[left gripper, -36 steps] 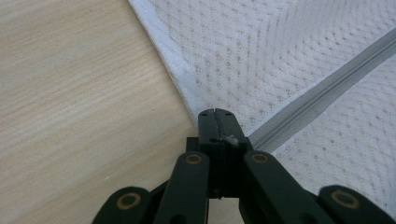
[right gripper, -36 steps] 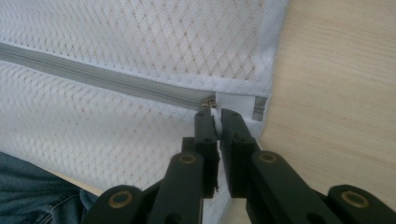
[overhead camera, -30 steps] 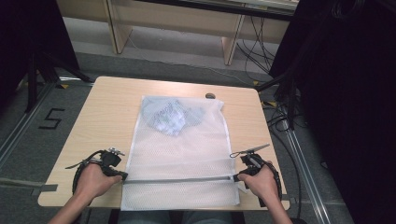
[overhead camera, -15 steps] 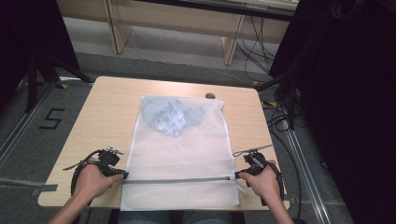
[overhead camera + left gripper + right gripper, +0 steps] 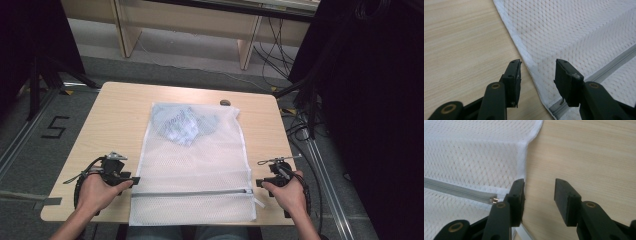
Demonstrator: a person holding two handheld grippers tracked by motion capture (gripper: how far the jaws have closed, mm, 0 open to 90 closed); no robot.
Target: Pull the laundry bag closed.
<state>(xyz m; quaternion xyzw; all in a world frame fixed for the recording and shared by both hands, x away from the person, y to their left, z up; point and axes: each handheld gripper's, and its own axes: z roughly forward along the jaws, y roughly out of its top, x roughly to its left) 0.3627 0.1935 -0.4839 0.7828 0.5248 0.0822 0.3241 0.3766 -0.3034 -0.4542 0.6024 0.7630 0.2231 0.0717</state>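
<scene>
The left gripper (image 5: pixel 131 180) sat at the left edge of the mesh laundry bag (image 5: pixel 195 170), and its jaws had just been opening: a second before they were pinched on the bag's hem, and now they stood wide. In the left gripper view the white hem (image 5: pixel 525 53) ran up between the two jaws, with no pad pressing on it, and the near end of the grey zipper (image 5: pixel 609 68) lay just beside the right-hand jaw. The bag lay flat and spread on the worktop (image 5: pixel 115 115), with a bluish garment (image 5: pixel 184 125) inside, far ahead of both pairs of jaws.

The right gripper (image 5: pixel 260 183) had likewise been opening and stood wide at the bag's right edge. In the right gripper view, bare wood (image 5: pixel 584 157) showed between the jaws; the bag's edge (image 5: pixel 522 160) and the zipper pull (image 5: pixel 494 200) lay just outside the left-hand jaw.

Both corners were therefore released, which suggested the bag had been laid out and straightened, and the next grip would probably be on the zipper pull.
</scene>
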